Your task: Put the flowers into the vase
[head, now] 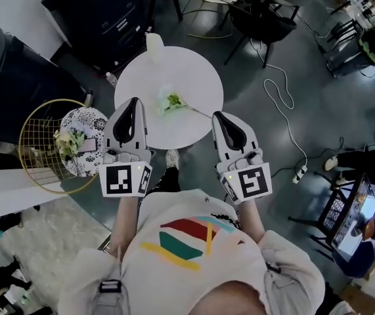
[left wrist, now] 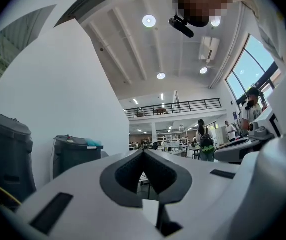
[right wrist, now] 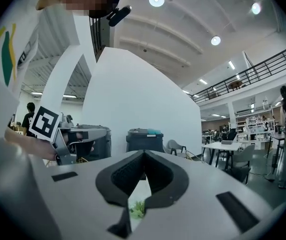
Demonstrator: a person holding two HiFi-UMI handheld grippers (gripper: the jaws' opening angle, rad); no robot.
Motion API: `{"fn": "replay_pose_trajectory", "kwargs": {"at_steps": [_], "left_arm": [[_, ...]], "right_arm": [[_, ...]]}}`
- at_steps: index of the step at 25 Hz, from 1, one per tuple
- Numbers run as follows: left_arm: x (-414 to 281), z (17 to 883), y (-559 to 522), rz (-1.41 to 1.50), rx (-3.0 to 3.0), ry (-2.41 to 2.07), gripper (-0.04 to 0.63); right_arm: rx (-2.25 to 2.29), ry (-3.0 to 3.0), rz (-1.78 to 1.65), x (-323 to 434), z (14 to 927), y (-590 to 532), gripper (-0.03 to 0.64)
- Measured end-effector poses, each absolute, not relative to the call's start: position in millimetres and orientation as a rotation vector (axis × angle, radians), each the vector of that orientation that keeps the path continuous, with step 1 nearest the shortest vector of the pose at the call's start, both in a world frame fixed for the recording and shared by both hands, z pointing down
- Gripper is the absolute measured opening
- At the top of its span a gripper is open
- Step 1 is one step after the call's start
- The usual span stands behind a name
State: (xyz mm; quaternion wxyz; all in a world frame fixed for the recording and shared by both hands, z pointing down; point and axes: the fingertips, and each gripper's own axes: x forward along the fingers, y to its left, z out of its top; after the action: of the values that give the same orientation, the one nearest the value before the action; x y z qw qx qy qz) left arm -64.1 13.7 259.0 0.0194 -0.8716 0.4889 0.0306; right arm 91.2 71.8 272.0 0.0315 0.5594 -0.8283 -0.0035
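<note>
Claws both closed and empty. On the left claw (left wrist: 143,153) the tips are pressed together with nothing between them, and it points level over the near-left rim of the round white table (head: 141,77). On the right claw (right wrist: 144,153) the tips also meet and nothing is gripped. It points level over the near-right rim. In the right gripper view, the slot under its tips shows a scrap of green on the white top, beyond the claw.

One flower (head: 173,102), a pale bloom with green leaves, lies flat on the table between the two claws. Its thin stem runs right and ends just beside the right claw's tip; whether they touch I cannot tell. The vase (head: 154,42) is pale and upright at the table's far rim, well apart from the flower.

The table top is bare from the flower to the vase. Grey floor lies open on the table's right side.

Surroundings, left to right:
- A dark bin (head: 3,84) stands at far left.
- A gold wire frame (head: 39,156) sits just beside the table's left edge and holds a patterned round pad (head: 88,120).
- A bunch of pale blooms (head: 69,141) lies on that pad.
- A black cabinet (head: 102,12) stands close behind the vase.
- A white cable (head: 279,100) snakes across the floor to a power strip (head: 299,173).
- A lit screen (head: 351,222) is at lower right.
</note>
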Motion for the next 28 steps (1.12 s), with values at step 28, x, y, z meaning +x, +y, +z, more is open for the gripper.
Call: {"fn": "replay_pose_trajectory", "kwargs": {"at_steps": [28], "left_arm": [[-69, 271, -146, 0.083, -2.598, 1.801, 0.006]], "right_arm": [[1.301, -2.83, 0.096, 77, 272, -127, 0.053]]}}
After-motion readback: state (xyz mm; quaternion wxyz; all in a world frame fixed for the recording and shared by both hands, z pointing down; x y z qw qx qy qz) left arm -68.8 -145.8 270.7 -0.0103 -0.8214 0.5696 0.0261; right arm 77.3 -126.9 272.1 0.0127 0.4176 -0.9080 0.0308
